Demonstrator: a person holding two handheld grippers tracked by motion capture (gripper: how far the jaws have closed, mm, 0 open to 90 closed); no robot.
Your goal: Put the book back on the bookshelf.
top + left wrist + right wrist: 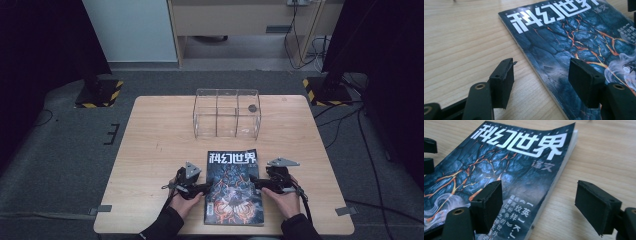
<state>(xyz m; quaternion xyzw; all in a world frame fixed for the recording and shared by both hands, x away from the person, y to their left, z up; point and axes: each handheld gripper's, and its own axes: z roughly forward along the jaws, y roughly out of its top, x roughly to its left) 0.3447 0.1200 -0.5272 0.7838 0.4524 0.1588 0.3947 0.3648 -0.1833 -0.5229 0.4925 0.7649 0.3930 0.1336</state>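
Observation:
A magazine (232, 187) with a dark blue cover, orange cracks and a white title lies flat on the wooden table (160, 130) near its front edge. My left gripper (207, 189) sits at the magazine's left edge, held by a hand. Its jaws stand open astride that edge (541, 67), one pad over bare wood and the other over the cover (574, 37). My right gripper (256, 184) is at the right edge, also open (539, 188), with one pad above the cover (506, 170) and one above the table. Neither pair of pads presses on the magazine.
A clear acrylic box (227, 114) with compartments stands at the table's far middle, with a small dark round thing (252, 107) in its right part. Black stands with yellow-striped bases (100, 92) and cables (345, 120) lie on the floor beyond.

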